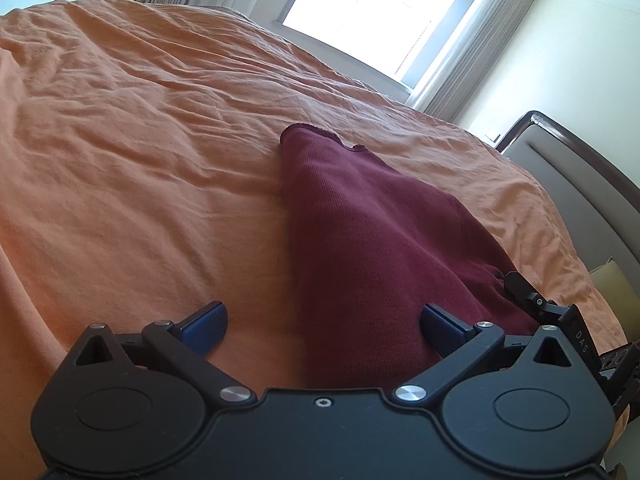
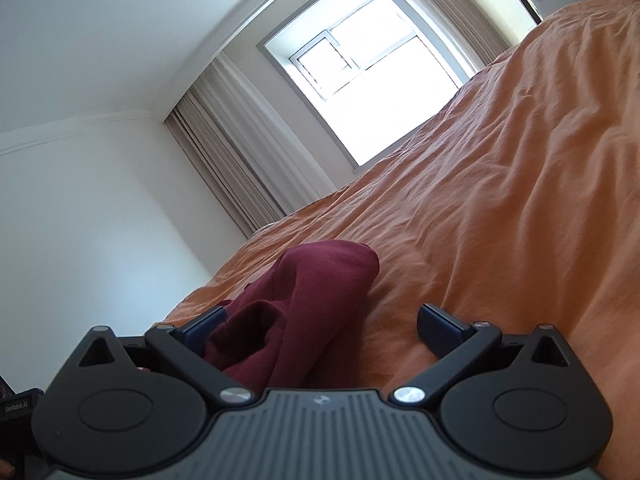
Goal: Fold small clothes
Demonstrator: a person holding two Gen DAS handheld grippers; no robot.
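A maroon garment (image 1: 360,240) lies partly folded on the orange bed (image 1: 140,160) (tidying seemingly remains); left gripper (image 1: 322,320) and right gripper (image 2: 320,324) both gape empty.

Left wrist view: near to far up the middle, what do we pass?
Open left gripper → maroon garment → bare orange bedsheet → window.
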